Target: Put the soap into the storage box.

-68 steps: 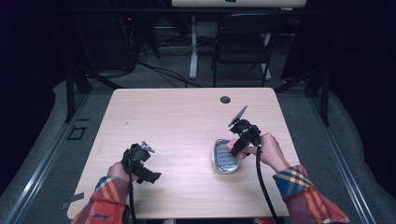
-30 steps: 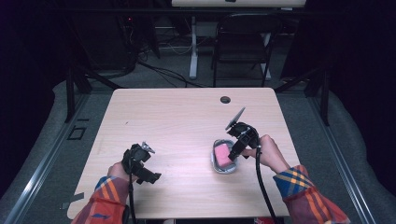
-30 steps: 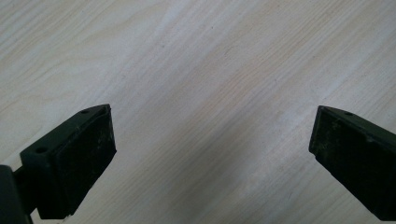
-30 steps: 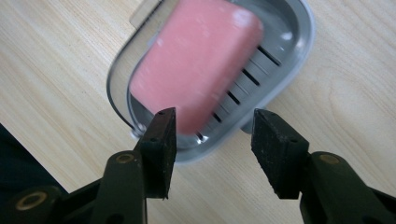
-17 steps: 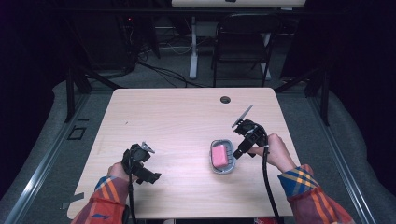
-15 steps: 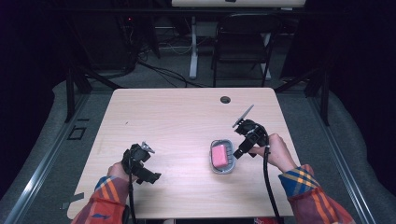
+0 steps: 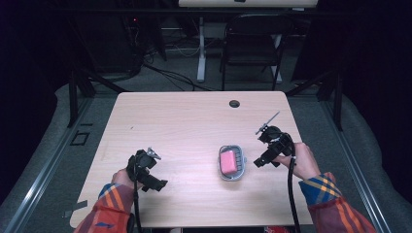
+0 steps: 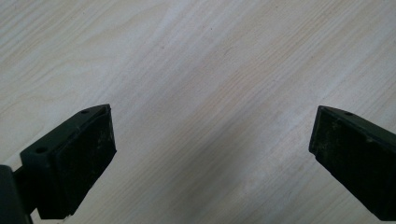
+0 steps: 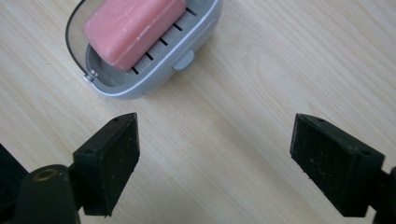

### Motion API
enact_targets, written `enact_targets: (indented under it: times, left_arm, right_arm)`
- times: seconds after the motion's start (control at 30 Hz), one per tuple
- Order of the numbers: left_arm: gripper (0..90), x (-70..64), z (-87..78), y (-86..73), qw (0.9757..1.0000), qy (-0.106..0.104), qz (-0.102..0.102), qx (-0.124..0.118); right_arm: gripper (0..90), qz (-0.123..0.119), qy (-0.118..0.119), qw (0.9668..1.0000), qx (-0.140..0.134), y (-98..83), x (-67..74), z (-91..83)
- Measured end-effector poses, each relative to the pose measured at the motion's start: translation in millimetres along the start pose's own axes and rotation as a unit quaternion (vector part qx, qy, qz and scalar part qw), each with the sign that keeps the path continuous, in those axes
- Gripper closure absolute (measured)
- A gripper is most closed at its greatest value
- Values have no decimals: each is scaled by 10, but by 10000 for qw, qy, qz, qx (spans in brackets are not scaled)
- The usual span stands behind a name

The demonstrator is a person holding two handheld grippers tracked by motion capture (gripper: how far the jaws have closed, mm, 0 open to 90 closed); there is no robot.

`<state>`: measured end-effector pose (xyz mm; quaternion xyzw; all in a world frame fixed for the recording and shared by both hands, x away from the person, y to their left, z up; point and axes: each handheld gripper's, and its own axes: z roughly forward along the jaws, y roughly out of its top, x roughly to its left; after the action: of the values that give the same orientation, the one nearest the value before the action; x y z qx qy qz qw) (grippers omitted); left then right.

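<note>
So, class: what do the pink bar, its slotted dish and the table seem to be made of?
Pink bar: probably soap, with a matte, waxy surface and rounded edges. Slotted dish: looks like smooth grey moulded plastic, with a clear lid edge at one side. Table: pale wood or wood-look laminate, showing streaky grain.

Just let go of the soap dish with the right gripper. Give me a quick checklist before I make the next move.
1. Pink soap bar lies inside the grey soap dish: ok.
2. Soap dish sits flat on the wooden table, away from the edges: ok.
3. Right gripper is open, jaws just opened, nothing between them, apart from the dish: ok.
4. Left gripper is open over bare table: ok.
5. Dish lid closed: not ok; the soap is uncovered.
6. Soap level on the slats: cannot tell.
</note>
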<state>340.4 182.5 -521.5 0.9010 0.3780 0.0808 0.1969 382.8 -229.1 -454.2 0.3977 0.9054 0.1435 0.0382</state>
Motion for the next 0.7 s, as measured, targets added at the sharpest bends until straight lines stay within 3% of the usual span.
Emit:
enact_targets:
  times: [0.27, 0.3, 0.5, 0.57, 0.7]
  left_arm:
    - [3, -3, -6, -2, 10000, 16, -6, 1]
    - [3, -3, -5, -1, 10000, 15, 1, 5]
    - [3, -3, -5, -2, 10000, 15, -4, 4]
    - [3, -2, -5, -3, 10000, 17, -5, 5]
    - [3, -2, -1, -2, 10000, 18, -1, 11]
  right_arm:
    - [102, 110, -57, 9998, -176, -207, -57, 42]
    - [93, 19, -122, 9999, -49, -223, -77, 38]
    - [46, 19, -165, 9998, -143, -386, -118, 94]
    - [30, -99, -263, 9995, -157, -481, -120, 137]
    - [12, -124, -288, 9995, -83, -614, -143, 221]
